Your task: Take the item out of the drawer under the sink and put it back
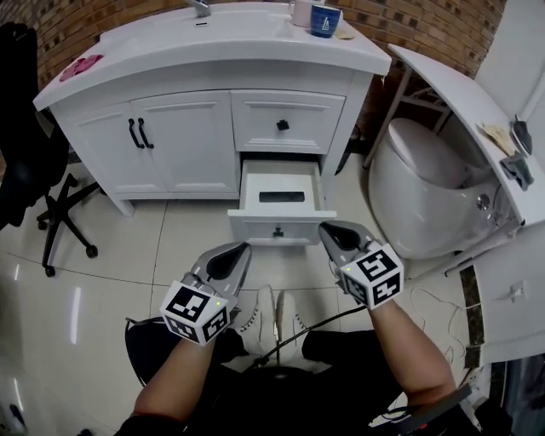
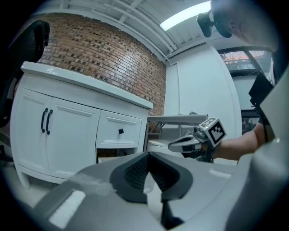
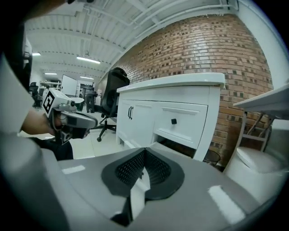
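Note:
The lower drawer point(image 1: 280, 226) of the white sink cabinet point(image 1: 183, 140) stands pulled out. A flat black item point(image 1: 281, 197) lies inside it. My left gripper point(image 1: 241, 249) hangs in front of the drawer, to its lower left, shut with nothing between its pads. My right gripper point(image 1: 329, 230) is by the drawer's front right corner, also shut and empty. In the left gripper view the pads point(image 2: 137, 172) meet in front of the cabinet, and the right gripper point(image 2: 187, 143) shows at the right. The right gripper view shows closed pads point(image 3: 132, 168) and the left gripper point(image 3: 74, 120) at left.
A black office chair point(image 1: 34, 170) stands left of the cabinet. A white toilet point(image 1: 426, 196) and a white shelf point(image 1: 460, 94) are at the right. Cups point(image 1: 324, 19) and a pink cloth point(image 1: 81, 65) sit on the counter. The person's white shoes point(image 1: 272, 311) rest on the tiled floor.

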